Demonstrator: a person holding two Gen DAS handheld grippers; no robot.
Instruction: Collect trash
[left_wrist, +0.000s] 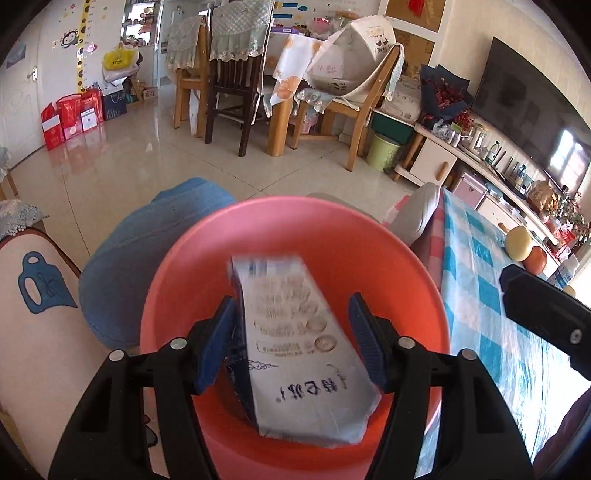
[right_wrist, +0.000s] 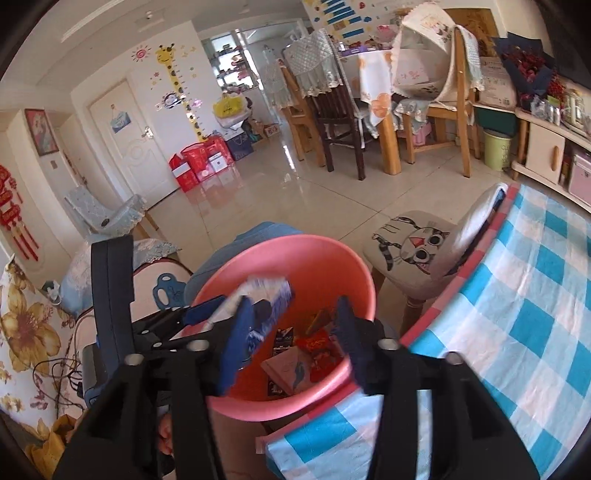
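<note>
A pink plastic basin (left_wrist: 295, 206) sits just off the table's edge. Over it, my left gripper (left_wrist: 291, 339) is open. A white and blue carton (left_wrist: 306, 347) with handwriting on it lies tilted between the blue pads (left_wrist: 364, 339). It is blurred, and a gap shows on its right side. In the right wrist view the same basin (right_wrist: 295, 243) holds a red packet (right_wrist: 317, 343), a pink card (right_wrist: 288, 369) and other scraps. My right gripper (right_wrist: 293, 345) is open above the basin's near side with nothing held. The left gripper (right_wrist: 236, 306) and the carton (right_wrist: 266, 290) are to its left.
A table under a blue and white check cloth (left_wrist: 480, 295) (right_wrist: 517, 314) runs along the right, with an apple and a pale fruit (left_wrist: 519, 238) on it. A stool with a cat-face cushion (right_wrist: 417, 243) stands behind the basin, and a blue cushion (left_wrist: 147, 251) lies left. Dining chairs stand farther back.
</note>
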